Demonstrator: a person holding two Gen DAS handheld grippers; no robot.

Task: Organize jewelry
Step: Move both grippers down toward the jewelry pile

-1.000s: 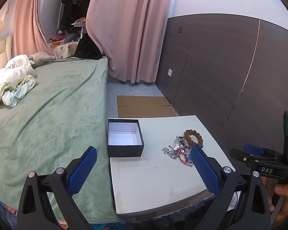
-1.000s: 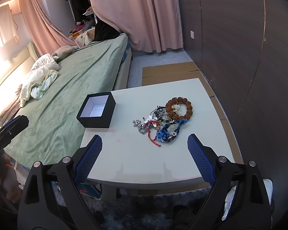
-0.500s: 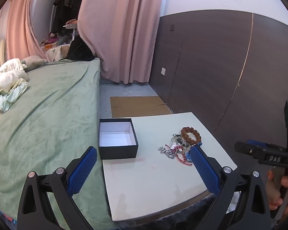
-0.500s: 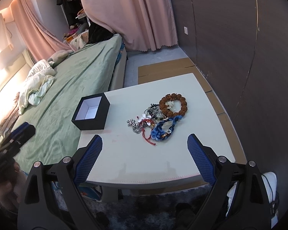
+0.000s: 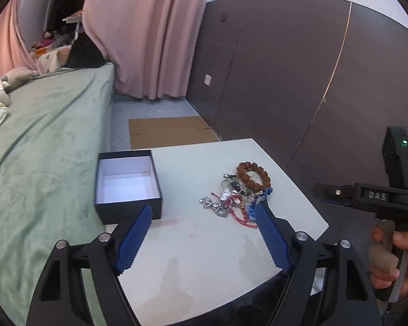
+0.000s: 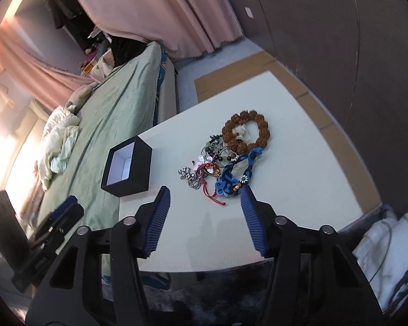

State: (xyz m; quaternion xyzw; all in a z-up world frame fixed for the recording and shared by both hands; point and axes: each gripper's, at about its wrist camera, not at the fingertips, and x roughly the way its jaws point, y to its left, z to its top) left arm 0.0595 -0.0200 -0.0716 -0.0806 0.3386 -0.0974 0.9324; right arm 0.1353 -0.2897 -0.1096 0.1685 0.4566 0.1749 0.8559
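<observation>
Over the last second I had brought both claws forward and lower over the desk (image 6: 299,190), and my right claw (image 6: 205,194) had rolled so that the whole room tilted in its view; the heap of jewelry (image 6: 225,160) now lay just beyond its fingertips, which told me the reach for a first piece was starting and nothing had yet been sorted. Both claws stood apart and empty: my left claw (image 5: 204,212) hung over the near part of the desk with its right fingertip in front of the blue braided bracelet (image 6: 235,179), though I could not tell whether it touched. The brown bead bracelet (image 5: 253,175) lay at the far right of the heap, the silver chain and red cord at its near left, all tangled together, so I judged that lifting one piece might drag the others. The black box (image 5: 127,182) sat open and empty at the desk's far left corner, right against the bed (image 5: 40,149), well apart from the heap. Bare desk lay between box and heap and along the near edge, giving room to carry across. To the right the desk edge was near the dark wall panel (image 5: 299,81), leaving little room there.
</observation>
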